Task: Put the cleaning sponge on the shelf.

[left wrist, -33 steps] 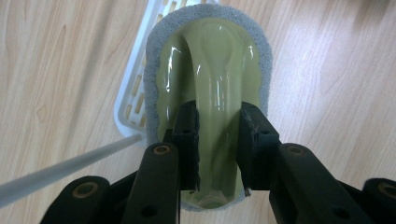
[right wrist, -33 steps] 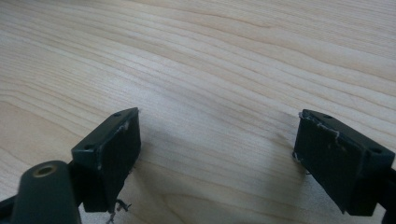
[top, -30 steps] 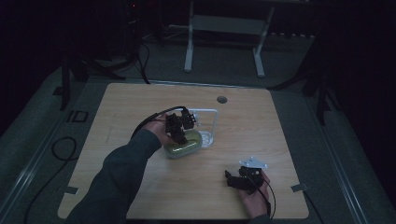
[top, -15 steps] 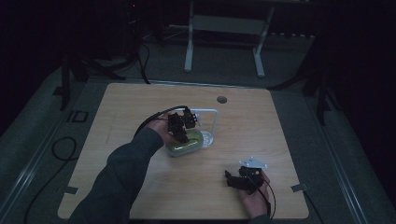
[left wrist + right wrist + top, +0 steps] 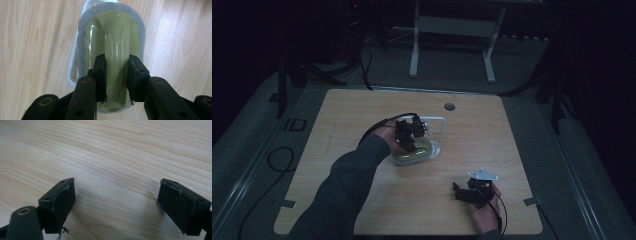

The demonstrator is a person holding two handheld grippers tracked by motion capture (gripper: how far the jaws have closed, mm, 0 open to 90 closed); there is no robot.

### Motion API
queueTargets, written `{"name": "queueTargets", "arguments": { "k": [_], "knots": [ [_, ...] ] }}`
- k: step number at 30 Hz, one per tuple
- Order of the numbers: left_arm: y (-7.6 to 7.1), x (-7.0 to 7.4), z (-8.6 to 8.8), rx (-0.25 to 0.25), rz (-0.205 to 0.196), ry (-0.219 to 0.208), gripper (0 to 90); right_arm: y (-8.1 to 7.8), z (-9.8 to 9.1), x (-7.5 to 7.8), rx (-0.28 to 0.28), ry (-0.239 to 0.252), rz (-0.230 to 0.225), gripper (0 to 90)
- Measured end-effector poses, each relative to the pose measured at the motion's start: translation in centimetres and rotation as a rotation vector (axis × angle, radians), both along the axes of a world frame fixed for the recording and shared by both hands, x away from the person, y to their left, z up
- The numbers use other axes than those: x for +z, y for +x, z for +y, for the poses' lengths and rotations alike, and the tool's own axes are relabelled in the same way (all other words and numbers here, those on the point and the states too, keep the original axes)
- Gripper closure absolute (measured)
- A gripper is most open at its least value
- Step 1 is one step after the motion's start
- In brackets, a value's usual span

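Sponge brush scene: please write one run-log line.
left gripper: shut on brush handle | brush: on table | right gripper: open, idle

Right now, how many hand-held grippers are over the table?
2. The left hand-held gripper sits mid-table, closed on the clear handle of a yellow-green scrubber with a grey foam edge. The right hand-held gripper rests near the table's front right, jaws open, nothing between them.

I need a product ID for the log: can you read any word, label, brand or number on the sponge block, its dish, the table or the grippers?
No readable text in any view.
Green sponge block in the left gripper: plain glossy top, no print.
White dish under it: unmarked.
Wooden table: bare grain.
Right gripper: black jaws, no lettering.
High view: too dark and small to tell any markings.
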State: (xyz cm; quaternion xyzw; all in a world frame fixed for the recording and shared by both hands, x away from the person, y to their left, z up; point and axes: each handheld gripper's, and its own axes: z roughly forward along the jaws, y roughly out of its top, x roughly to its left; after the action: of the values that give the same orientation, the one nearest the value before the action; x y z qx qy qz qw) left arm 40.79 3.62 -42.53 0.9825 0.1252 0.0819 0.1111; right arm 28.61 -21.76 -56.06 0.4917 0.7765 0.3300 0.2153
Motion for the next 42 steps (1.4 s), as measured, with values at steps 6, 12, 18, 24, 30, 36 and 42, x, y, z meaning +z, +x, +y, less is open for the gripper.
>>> {"name": "queueTargets", "arguments": {
  "k": [6, 12, 18, 24, 30, 36, 42],
  "knots": [
    [0.0, -0.1, -0.5, -0.028, -0.021, 0.000, 71.3, 0.0, 0.0, 0.0, 0.000, 0.000, 0.000, 14.3],
    [0.2, -0.3, -0.7, -0.055, -0.035, 0.007, 71.3, 0.0, 0.0, 0.0, 0.000, 0.000, 0.000, 14.3],
    [0.5, -0.8, -0.7, -0.070, -0.050, 0.020, 71.3, 0.0, 0.0, 0.0, 0.000, 0.000, 0.000, 14.3],
    [0.3, -1.0, -1.1, -0.098, -0.062, 0.027, 71.3, 0.0, 0.0, 0.0, 0.000, 0.000, 0.000, 14.3],
    [0.5, -1.2, -1.3, -0.102, -0.077, 0.034, 71.3, 0.0, 0.0, 0.0, 0.000, 0.000, 0.000, 14.3],
    [0.6, -1.2, -1.2, -0.122, -0.089, 0.030, 71.3, 0.0, 0.0, 0.0, 0.000, 0.000, 0.000, 14.3],
    [0.7, -1.3, -1.3, -0.136, -0.094, 0.010, 71.2, 0.0, 0.0, 0.0, 0.000, 0.000, 0.000, 14.3]
  ]
}}
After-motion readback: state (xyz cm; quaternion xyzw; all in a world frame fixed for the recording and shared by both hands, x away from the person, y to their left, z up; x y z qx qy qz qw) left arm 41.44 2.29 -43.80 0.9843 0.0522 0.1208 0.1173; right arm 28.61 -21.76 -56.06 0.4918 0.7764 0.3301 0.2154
